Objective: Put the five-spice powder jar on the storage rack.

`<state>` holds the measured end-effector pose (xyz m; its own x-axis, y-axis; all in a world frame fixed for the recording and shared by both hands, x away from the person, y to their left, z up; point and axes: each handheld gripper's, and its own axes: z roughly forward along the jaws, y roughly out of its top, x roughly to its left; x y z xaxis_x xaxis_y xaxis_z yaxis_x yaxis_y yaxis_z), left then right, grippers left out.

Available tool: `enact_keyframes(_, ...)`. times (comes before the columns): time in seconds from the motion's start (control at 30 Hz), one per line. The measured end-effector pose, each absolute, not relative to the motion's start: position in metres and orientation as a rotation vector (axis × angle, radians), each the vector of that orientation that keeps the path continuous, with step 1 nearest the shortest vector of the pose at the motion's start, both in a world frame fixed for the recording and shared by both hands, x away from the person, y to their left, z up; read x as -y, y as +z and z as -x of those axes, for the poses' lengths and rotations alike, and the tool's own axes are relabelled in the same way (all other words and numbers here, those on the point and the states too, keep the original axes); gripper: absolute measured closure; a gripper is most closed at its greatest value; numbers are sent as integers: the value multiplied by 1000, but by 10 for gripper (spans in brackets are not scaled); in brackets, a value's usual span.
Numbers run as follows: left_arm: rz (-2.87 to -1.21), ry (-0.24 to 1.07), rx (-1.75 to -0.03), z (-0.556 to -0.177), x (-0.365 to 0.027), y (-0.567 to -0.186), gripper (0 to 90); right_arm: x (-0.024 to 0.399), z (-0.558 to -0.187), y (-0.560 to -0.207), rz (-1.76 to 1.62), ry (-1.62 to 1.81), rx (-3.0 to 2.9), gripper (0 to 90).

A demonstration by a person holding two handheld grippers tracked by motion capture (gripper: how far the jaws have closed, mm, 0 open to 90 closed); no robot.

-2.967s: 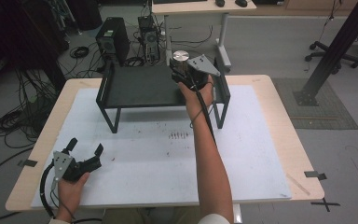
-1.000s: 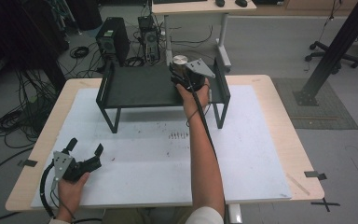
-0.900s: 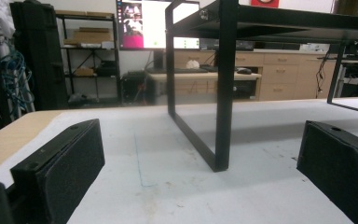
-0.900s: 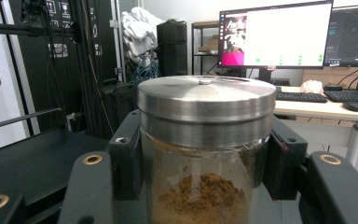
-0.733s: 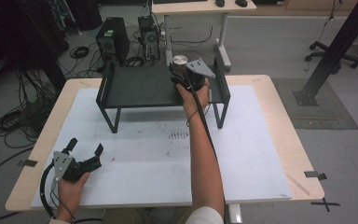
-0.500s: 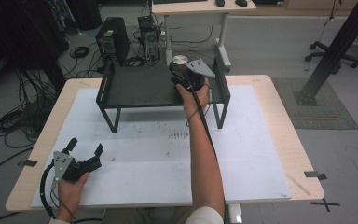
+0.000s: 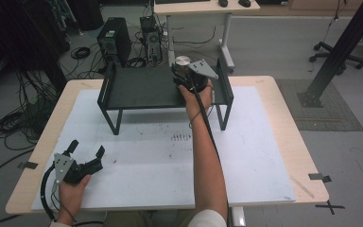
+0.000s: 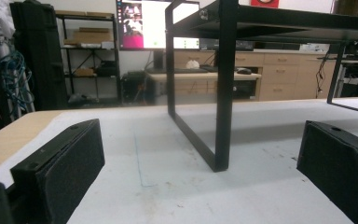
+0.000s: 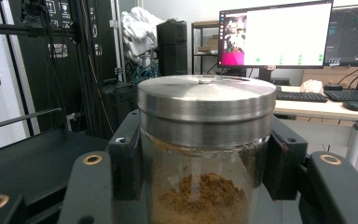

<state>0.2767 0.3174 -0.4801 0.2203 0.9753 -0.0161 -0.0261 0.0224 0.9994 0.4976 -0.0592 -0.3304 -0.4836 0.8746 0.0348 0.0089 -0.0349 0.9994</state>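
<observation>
The right claw [image 7: 185,71] grips a lidded jar [image 9: 204,140] of brown powder over the black rack [image 7: 142,87], far right, likely to shelve it. The left claw [image 7: 82,153] rests open and empty on the counter [image 7: 264,142], near left, out of the way.

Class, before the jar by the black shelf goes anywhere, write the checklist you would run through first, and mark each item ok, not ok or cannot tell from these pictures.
1. Right claw has the jar between its jaws, one on each side of the glass: ok.
2. Jar's metal lid is on and sits level: ok.
3. Jar upright, brown powder settled at the bottom: ok.
4. Jar's base resting on the black shelf or lifted off it: cannot tell, the base is hidden.
5. Left claw open, holding nothing, low at the near left of the table, well away from the shelf: ok.
6. Shelf top to the left of the jar free of objects: ok.
</observation>
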Motion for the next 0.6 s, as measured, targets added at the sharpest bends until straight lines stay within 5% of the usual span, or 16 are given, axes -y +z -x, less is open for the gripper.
enact_keyframes(0.6, -1272, 1044, -1034, -277, -317, -480, 9, 59, -498, -331, -956, 1602, -1551, 430)
